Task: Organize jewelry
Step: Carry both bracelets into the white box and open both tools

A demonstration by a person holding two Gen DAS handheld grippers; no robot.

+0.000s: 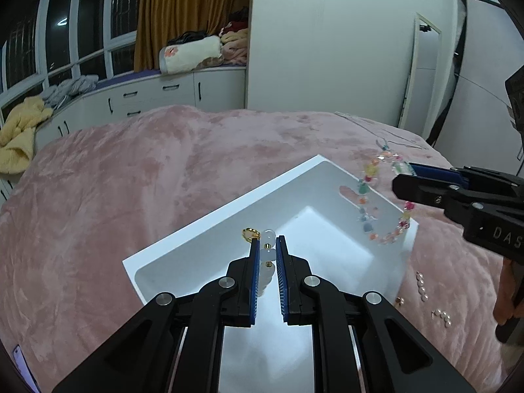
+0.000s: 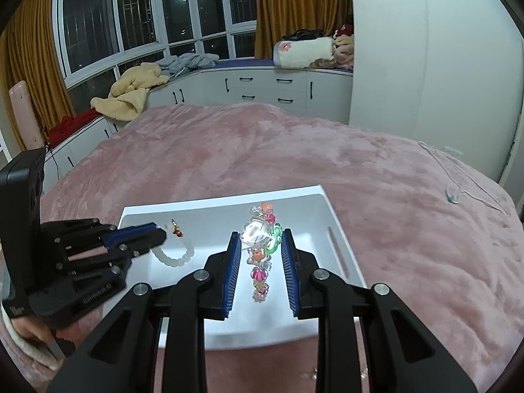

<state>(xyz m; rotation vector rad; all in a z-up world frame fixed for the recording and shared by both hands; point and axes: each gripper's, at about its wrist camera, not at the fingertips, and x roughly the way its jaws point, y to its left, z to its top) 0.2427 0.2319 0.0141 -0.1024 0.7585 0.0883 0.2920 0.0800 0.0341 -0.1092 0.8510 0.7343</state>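
Two handheld grippers hover over a white tray (image 2: 340, 249) that sits on a pink plush bedspread (image 1: 131, 170), each carrying a bracelet, presumably so both pieces can be lowered into the tray together.

Pinched narrowly between the ridged blue pads of the left gripper (image 1: 268, 245) is a white bead bracelet (image 2: 177, 258): a loop of smooth, milky, round beads with small gold spacers and a gold charm (image 1: 250, 233) at one end. Seen from the right wrist, the loop droops below the fingers just over the tray floor; whether it touches the floor is hard to tell.

Closed partway around a colourful bead bracelet (image 2: 262, 245), the right gripper (image 2: 260, 239) grips it near the top. Its beads are chunky, glossy and translucent, in clear, green, pink and orange, some shaped like flowers. From the left wrist, the strand hangs in a long loop above the tray's far corner.

Rectangular and smooth, the tray is likely hard plastic, with low walls and a slot handle (image 2: 337, 249) cut into one side.

Other pieces wait on the soft blanket: short rows of small pearly beads (image 1: 422, 290) beside the tray, and a thin pale chain (image 2: 465, 180) lying well apart from it.
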